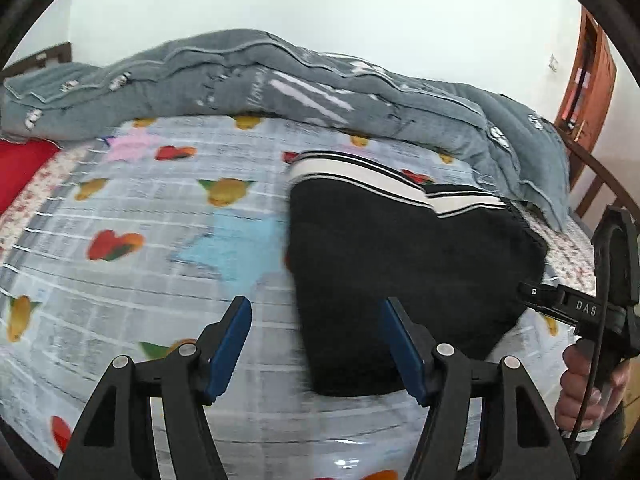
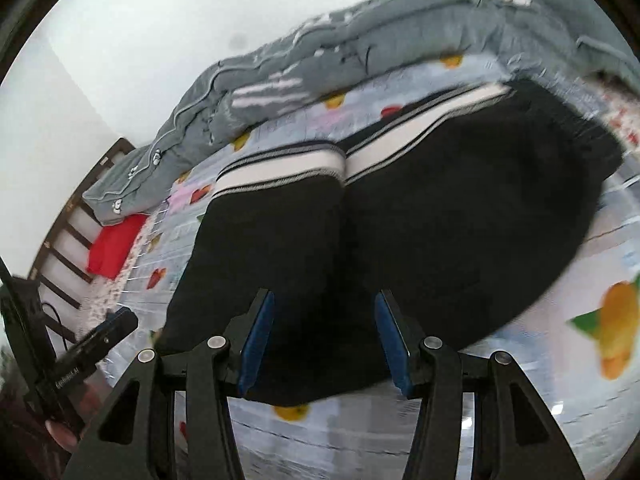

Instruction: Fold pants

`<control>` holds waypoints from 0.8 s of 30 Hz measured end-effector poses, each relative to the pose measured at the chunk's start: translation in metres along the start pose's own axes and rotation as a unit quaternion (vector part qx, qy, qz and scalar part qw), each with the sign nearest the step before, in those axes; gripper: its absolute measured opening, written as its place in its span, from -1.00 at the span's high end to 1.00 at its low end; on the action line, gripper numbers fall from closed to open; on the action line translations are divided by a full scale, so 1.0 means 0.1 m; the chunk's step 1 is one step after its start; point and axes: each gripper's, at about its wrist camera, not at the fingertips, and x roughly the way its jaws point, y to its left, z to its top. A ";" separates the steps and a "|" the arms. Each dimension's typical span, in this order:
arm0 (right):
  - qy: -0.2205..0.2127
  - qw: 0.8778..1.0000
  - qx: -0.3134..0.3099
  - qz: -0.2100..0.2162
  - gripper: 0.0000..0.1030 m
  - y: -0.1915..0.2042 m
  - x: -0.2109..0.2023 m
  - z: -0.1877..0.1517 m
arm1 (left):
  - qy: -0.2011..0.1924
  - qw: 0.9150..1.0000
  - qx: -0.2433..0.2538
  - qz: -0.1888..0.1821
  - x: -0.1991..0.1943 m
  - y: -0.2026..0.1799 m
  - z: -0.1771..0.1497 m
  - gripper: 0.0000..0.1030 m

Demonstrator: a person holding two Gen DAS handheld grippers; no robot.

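Black pants (image 1: 400, 264) with white-striped sides lie folded on the bed, right of centre in the left wrist view. My left gripper (image 1: 316, 340) is open. Its left pad hangs over bare sheet and its right pad over the pants' near left edge, with nothing pinched. In the right wrist view the pants (image 2: 440, 220) fill the middle, two striped layers side by side. My right gripper (image 2: 326, 336) hovers over their near edge, and its blue pads stand apart with black cloth showing in the gap, no fold pressed between them. From the left wrist view the right gripper (image 1: 532, 294) reaches the pants' right edge.
A fruit-and-heart patterned sheet (image 1: 140, 280) covers the bed. A bunched grey quilt (image 1: 280, 80) runs along the far side, with a red pillow (image 2: 116, 244) at one end. A wooden bed rail (image 2: 68, 248) and a wooden door (image 1: 588, 92) edge the scene. A hand (image 1: 584, 388) holds the right gripper's handle.
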 end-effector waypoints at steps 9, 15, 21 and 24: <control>0.049 0.998 0.044 0.024 0.15 0.11 0.50 -0.08 | 0.013 0.999 -0.035 -0.006 0.01 0.44 -0.22 -0.27; 0.011 0.999 0.002 0.038 0.61 0.28 0.30 0.09 | 0.027 0.994 -0.052 -0.092 0.05 0.58 -0.58 -0.37; -0.043 0.996 -0.048 0.065 0.63 0.42 -0.06 0.48 | 0.043 0.990 -0.060 -0.116 0.23 0.27 -0.64 -0.37; -0.058 0.994 -0.053 0.072 0.63 0.36 -0.19 0.68 | 0.047 0.990 -0.054 -0.126 0.38 -0.02 -0.59 -0.39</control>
